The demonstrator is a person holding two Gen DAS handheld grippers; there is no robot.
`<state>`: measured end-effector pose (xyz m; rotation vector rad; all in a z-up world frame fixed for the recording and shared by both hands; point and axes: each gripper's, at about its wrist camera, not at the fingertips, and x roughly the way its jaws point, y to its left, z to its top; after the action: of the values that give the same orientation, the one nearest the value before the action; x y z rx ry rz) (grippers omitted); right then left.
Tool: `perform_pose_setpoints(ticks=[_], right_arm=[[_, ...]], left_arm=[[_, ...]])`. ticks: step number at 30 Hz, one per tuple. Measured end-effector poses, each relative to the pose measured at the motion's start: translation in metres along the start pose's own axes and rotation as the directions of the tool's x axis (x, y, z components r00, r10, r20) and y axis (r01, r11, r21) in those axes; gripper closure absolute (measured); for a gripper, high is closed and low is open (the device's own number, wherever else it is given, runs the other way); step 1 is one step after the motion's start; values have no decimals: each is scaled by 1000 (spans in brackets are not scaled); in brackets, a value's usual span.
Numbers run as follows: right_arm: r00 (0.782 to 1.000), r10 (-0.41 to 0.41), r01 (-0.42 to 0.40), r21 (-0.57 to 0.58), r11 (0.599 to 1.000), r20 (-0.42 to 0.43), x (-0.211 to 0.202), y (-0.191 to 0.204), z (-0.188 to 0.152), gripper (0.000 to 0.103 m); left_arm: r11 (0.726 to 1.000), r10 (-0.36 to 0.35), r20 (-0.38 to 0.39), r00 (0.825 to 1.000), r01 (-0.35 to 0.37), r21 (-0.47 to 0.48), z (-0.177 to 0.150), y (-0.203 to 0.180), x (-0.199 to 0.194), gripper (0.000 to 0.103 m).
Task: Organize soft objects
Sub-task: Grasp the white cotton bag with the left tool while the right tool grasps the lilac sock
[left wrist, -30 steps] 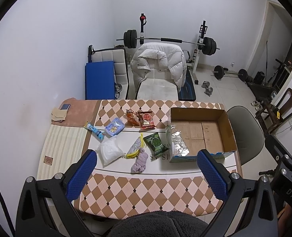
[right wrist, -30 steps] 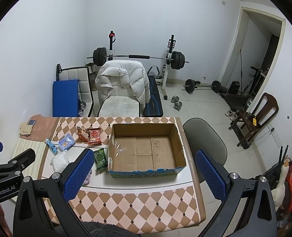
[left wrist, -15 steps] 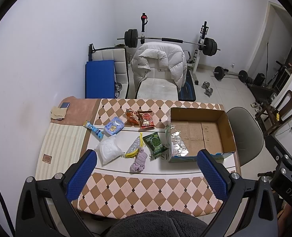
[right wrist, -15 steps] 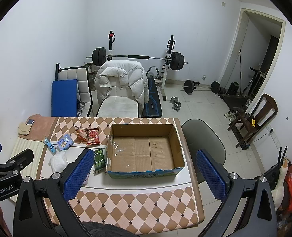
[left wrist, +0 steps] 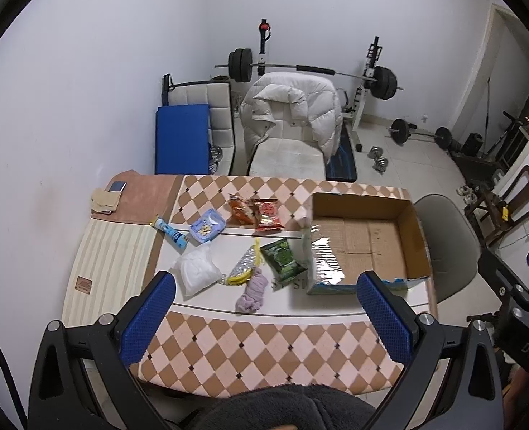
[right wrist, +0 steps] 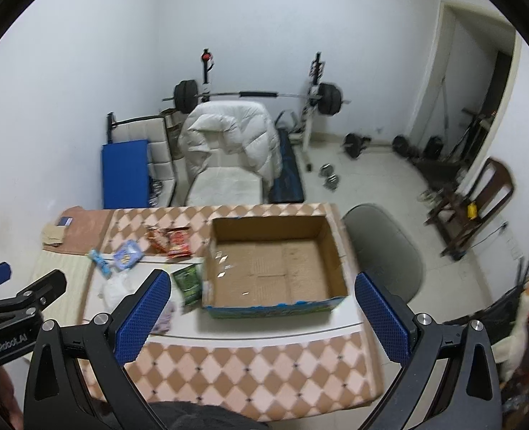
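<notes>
Left wrist view: left tool (left wrist: 264, 319) hovering high above the counter (left wrist: 264, 344), blue pads wide apart, gripping nothing. Soft items lying in a loose cluster on the pale strip ahead of the tool: white pouch (left wrist: 198, 274), purple cloth bundle (left wrist: 253, 292), silver-and-yellow packet (left wrist: 244, 268), green packet (left wrist: 283, 258). Farther back: blue pouch (left wrist: 207, 230), blue tube (left wrist: 169, 235), two orange and red snack bags (left wrist: 255, 210). Cardboard box (left wrist: 416, 233) sitting empty to the right of the cluster, open top, green packet nearly touching its left wall. Purple bundle lying nearest, just left of the tool's centreline, long axis running roughly along the tool's forward direction, so pads closing across its short width without a wrist turn looking likely.

Right wrist view: some motion blur. Right tool (right wrist: 262, 315) also well above the counter, pads spread wide, empty. Box (right wrist: 330, 251) lying straight ahead between the pads; soft items off to the left, partly hidden behind the left pad. Left tool body showing at the far left edge.

Judgement: nothing boxed yet; left tool nearer the cluster, right tool nearer the box.
</notes>
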<state>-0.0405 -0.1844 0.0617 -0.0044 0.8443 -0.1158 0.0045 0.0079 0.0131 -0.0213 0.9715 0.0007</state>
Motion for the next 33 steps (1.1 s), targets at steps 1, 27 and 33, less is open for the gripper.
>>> perform_pose_setpoints(ticks=[1,27,33], right_arm=[[999,47,-47,11,999,-24,12,0,1,0],[581,257,-89,254,963,-773,450,223,-165,9],[545,260,-25,294,955,-797,468,229,-187,26]], left_arm=[[1000,12,-2,1000,-12,-15,4,8,10,0],[933,-257,-731,632,-35,-358,-55,204,479,0],[930,-231,-763,604,-94,-355,-74,206,511,20]])
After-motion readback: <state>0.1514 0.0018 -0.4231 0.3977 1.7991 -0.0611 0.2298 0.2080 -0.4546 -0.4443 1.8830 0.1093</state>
